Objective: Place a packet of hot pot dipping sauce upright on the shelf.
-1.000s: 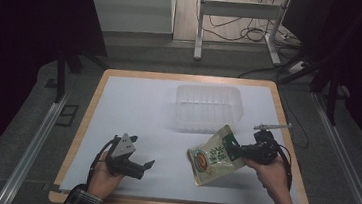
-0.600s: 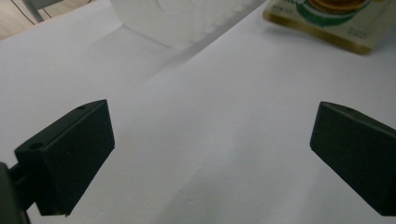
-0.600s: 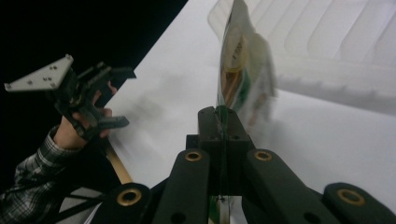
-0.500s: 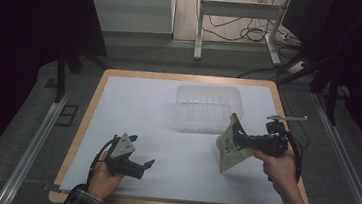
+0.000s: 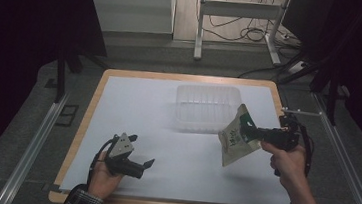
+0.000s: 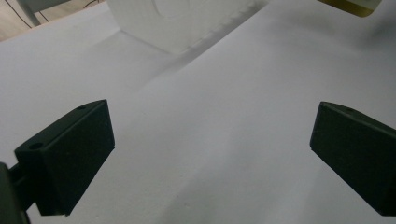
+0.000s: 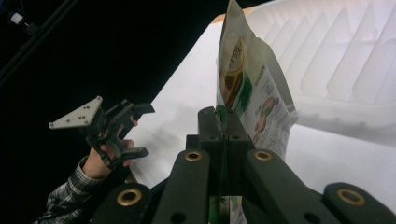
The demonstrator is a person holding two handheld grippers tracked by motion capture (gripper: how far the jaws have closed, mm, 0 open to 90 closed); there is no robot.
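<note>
White table sheet (image 5: pixel 166 130); right claw (image 5: pixel 249 132) clamping snack pouch (image 5: pixel 235 135), print unreadable; left claw (image 5: pixel 146 167) agape.

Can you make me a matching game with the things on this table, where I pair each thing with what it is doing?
Things:
1. left hand-held gripper
2. right hand-held gripper
3. green and white printed snack pouch
4. clear ribbed plastic tub

States:
A. lifted off the white table sheet, pinched at one edge
B. standing on the sheet at the far side
C. jaws wide apart, holding nothing
D. jaws shut on something

Pairs: 1-C, 2-D, 3-A, 4-B
</note>
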